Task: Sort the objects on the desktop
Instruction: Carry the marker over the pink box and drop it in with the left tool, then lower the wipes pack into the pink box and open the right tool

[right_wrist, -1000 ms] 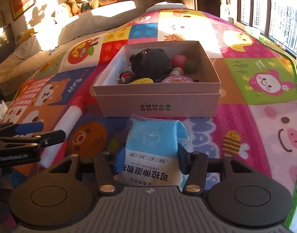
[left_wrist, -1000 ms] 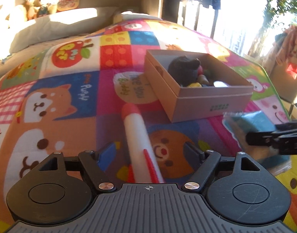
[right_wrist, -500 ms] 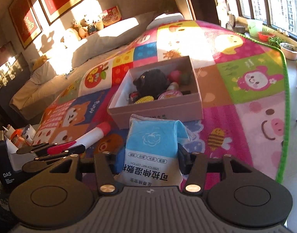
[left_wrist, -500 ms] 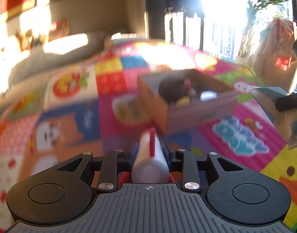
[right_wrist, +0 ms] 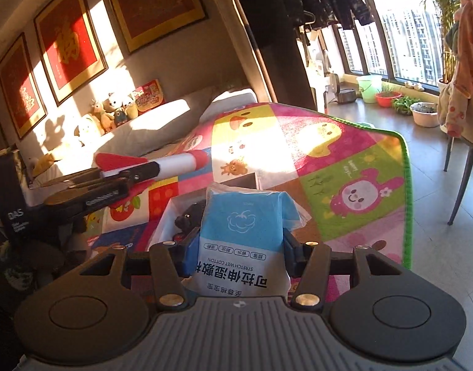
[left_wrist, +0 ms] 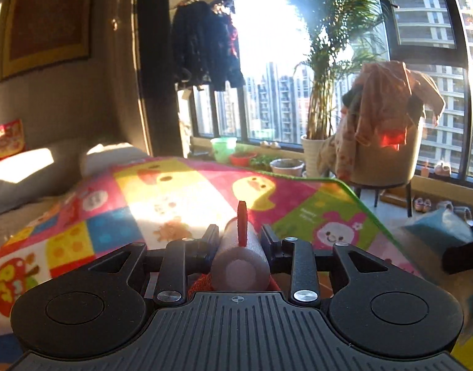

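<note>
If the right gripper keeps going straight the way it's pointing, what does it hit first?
Probably the box. The right gripper, shut on the wipes pack, points over it toward the mat; the pack hides the near path, so depth is unclear.

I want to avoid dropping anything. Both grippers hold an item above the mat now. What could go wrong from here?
1. The left gripper clamps the white foam rocket with red fins near its tail, so the long nose overhangs and may tilt or slip.
2. The right gripper pinches the soft blue and white wet-wipe pack; it may sag or slide out.
3. The pack hides much of the open cardboard box, so a release could miss.
</note>
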The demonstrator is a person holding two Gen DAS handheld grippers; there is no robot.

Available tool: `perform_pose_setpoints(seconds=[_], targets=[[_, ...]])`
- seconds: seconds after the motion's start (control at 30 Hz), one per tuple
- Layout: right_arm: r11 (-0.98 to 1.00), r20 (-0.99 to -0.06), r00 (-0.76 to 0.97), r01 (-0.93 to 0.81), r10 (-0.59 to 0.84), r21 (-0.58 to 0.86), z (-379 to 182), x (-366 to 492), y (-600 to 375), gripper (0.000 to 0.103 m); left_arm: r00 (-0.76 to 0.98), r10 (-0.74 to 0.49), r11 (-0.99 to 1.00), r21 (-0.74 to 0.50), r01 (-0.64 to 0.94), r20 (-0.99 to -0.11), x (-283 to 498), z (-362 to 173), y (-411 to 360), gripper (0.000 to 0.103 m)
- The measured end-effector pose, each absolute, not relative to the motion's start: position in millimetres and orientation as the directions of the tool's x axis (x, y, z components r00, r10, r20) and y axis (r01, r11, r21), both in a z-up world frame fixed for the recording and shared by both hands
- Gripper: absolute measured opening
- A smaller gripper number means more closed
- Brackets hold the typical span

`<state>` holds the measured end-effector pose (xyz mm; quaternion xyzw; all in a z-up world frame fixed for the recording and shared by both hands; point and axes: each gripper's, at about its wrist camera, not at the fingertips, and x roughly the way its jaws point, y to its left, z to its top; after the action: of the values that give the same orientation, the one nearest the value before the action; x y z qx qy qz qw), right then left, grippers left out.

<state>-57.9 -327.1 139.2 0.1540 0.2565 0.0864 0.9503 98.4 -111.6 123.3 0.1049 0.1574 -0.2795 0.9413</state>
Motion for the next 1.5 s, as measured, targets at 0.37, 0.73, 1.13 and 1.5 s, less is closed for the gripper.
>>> perform_pose_setpoints(seconds=[0.37,0.73,1.13,1.5], targets=[[0.956,-0.518,0.837,-0.018,0.175,0.294,118,-44,-338,0.052,0.826,-0.33,0.895,0.126,0.427,-0.457,78,76,-58,0.094],[0.96,-0.477,0.849,-0.115,0.228,0.254,153,2,-295,0.052,0.654,-0.597,0.766,-0.087,0.637,-0.464,83,70,-98,0.097],[0.98,-0.601,0.774,-0.15,0.199,0.131,160,116,-243,0.051,0.73,-0.543,0.839,-0.23,0.493,-0.416,68,73,-29,0.101],[0.995,-0.78,0.62,-0.097,0.085,0.031,81,217,-176,0.049,0.789,-0.415,0.909,-0.238,0.342,-0.452,37,52,20,0.102]])
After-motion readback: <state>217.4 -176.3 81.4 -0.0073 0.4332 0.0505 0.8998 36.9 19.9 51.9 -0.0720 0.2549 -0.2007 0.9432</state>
